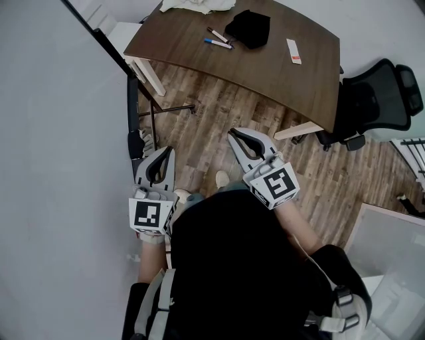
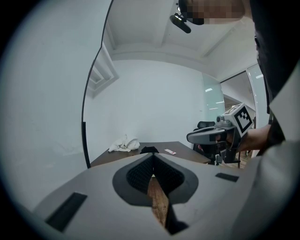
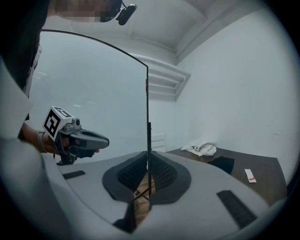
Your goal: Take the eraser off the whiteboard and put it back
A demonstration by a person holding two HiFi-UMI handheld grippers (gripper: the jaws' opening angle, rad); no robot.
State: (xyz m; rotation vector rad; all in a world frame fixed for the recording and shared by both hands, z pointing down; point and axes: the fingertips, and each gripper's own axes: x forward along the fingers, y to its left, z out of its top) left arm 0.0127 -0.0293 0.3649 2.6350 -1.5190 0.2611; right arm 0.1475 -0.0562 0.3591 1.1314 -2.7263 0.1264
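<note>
The person wears a black top [image 1: 232, 265] with pale grey straps [image 1: 154, 302]. The left hand-held gripper [image 1: 166, 151] and right hand-held gripper [image 1: 234, 134] are grey, each bearing a white, black-patterned marker cube [image 1: 147, 214].

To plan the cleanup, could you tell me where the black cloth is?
The black cloth lies on the wooden table at the head view's top, just right of two markers.

**Dark wooden table [image 1: 279, 73] on a plank floor [image 1: 212, 119], as I see them from the head view.**
On the tabletop I find a crumpled white cloth [image 1: 198, 5] at the far edge and a black cloth [image 1: 248, 28] near it. A dark marker [image 1: 218, 34] and a blue-tipped marker [image 1: 218, 44] lie side by side just left of the black cloth, and a white slip with a red end [image 1: 293, 51] lies to its right. An office chair [image 1: 378, 99] stands on the floor.
</note>
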